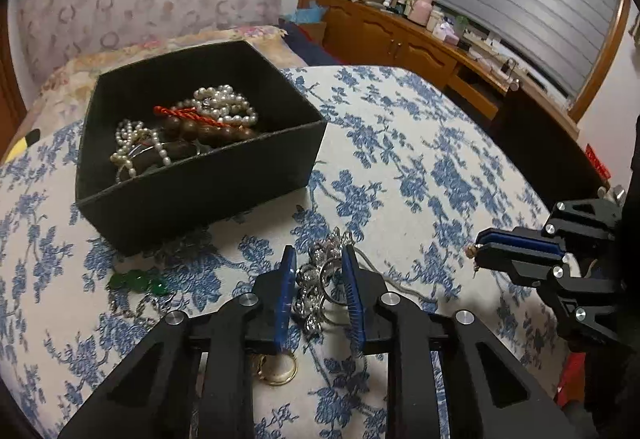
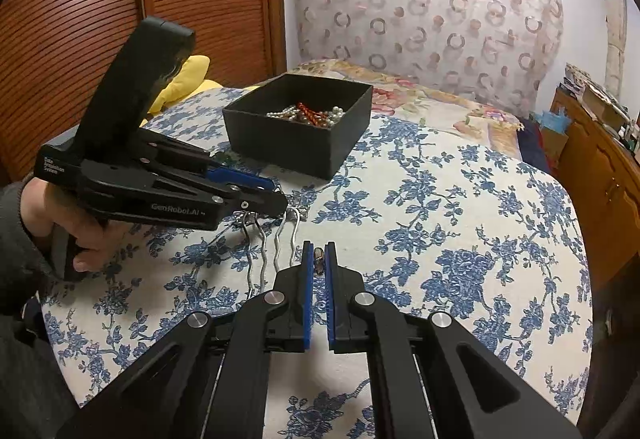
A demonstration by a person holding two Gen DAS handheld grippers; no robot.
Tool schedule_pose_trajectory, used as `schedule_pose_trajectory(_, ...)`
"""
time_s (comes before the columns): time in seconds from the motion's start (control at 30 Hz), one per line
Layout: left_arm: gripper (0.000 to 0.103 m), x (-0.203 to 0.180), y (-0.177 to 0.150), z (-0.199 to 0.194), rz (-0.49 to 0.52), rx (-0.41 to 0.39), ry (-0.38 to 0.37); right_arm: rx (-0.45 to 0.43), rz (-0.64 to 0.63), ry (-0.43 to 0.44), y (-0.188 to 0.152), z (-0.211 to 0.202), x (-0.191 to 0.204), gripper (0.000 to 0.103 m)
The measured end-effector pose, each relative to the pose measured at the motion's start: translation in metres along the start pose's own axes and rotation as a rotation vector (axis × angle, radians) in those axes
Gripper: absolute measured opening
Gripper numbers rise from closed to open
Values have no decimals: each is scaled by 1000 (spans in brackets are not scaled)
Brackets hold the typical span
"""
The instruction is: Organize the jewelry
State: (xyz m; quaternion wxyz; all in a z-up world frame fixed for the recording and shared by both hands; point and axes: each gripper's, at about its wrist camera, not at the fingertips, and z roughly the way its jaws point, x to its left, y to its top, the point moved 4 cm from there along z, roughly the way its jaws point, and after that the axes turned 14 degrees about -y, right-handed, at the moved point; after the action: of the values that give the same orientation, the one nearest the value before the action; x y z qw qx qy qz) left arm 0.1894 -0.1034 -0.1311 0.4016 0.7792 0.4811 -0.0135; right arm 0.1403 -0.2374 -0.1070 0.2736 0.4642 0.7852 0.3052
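Jewelry: we see left hand-held gripper (image 1: pixel 316 271) clamped on silver hairpin (image 1: pixel 316 295) on bed (image 1: pixel 420 167); right hand-held gripper (image 2: pixel 319 253) pinches small earring (image 2: pixel 319 259); black box (image 1: pixel 192 183) near.

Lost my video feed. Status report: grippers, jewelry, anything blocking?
Left gripper closing around silver hair comb, on the bedspread. Right gripper shut on small earring. Black box open, beads inside; path unobstructed.
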Motion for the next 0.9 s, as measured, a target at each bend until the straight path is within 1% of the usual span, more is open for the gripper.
schedule_pose_trajectory(0.03, 18, 0, 0, -1, -3, -5, -7, 0, 2, -1, 0, 0, -1, 6)
schedule_pose_trajectory(0.1, 11, -1, 1, -4, -11, -19, -40, -1, 4, -3, -1, 0, -3, 6)
schedule_pose_trajectory(0.13, 11, -2, 1, -6, -14, -21, -49, 0, 4, -4, 0, 0, -3, 6)
schedule_pose_trajectory(0.27, 10, -8, 1, -12, -4, -35, -49, -6, 5, -7, 2, -1, -5, 6)
schedule_pose_trajectory(0.37, 9, -14, 2, -20, 11, -57, -40, -14, 11, -10, 5, -4, -7, 6)
schedule_pose_trajectory(0.43, 7, -19, 4, -30, 17, -85, -43, -21, 13, -11, 8, -6, -8, 6)
schedule_pose_trajectory(0.47, 7, -19, 5, -34, 18, -94, -41, -28, 14, -11, 12, -8, -9, 6)
schedule_pose_trajectory(0.53, 7, -21, 11, -43, 35, -121, -10, -37, 16, -9, 16, -10, -10, 6)
schedule_pose_trajectory(0.77, 7, -16, 29, -77, 34, -212, -5, -84, 9, -7, 48, -13, -12, 6)
schedule_pose_trajectory(0.9, 7, -2, 42, -92, 32, -253, 40, -114, 6, 4, 72, -8, -9, 6)
